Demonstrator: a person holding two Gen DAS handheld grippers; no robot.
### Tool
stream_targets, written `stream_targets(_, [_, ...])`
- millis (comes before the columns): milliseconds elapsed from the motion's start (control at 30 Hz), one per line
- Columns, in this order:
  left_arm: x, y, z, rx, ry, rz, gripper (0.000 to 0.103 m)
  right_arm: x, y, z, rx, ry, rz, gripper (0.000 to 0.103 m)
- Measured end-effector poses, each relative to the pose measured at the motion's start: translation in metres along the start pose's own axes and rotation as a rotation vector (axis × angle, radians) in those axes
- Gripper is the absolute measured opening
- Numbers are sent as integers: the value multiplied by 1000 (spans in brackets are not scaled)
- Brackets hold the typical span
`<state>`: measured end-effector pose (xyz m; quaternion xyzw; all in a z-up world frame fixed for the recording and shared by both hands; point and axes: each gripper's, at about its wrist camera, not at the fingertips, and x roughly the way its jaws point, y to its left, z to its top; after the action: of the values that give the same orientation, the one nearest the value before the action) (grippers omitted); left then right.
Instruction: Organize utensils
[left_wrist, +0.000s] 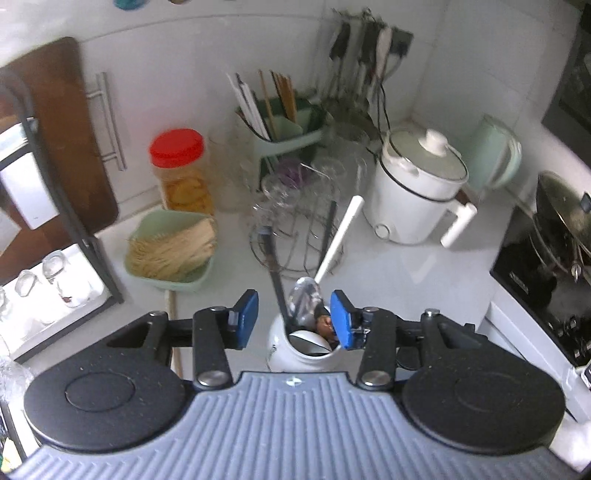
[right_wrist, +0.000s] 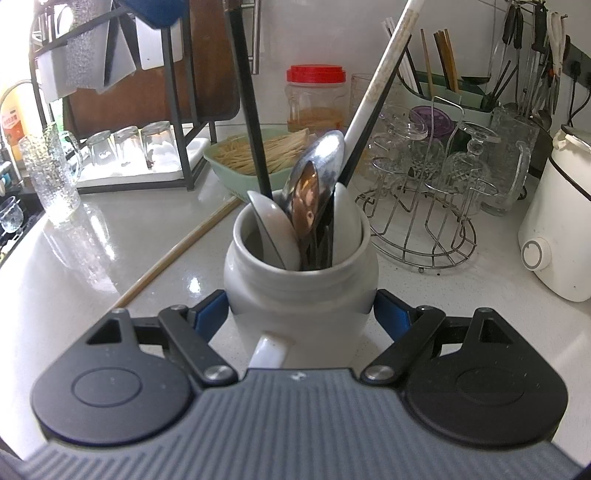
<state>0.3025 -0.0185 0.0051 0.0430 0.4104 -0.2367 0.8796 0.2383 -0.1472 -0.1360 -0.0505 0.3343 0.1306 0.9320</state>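
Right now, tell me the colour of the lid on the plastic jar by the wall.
Red. The jar lid shows best in the right wrist view, behind the green dish.

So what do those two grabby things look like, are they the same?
Yes, they match. The left gripper and the right gripper each have blue pads on black hinged links with silver rivets. Behind sit two round black discs and a ribbed grey plate with a small mark at its middle. No cables, sleeves or hands show.
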Motion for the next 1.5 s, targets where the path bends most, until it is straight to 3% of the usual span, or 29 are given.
stream_targets(400, [-13,42,-37,-153,-36,87,49,0,1,1,9,2,-6,88])
stream_targets(767, [-7,70,-74,-255,-25,105,49,0,0,1,13,6,-9,88])
stream_targets(1233, [63,143,-141,-353,104,222,49,1,0,2,21,20,-13,88])
stream_targets(1500, [96,157,-150,-327,121,205,48,3,0,6,13,52,-11,88])
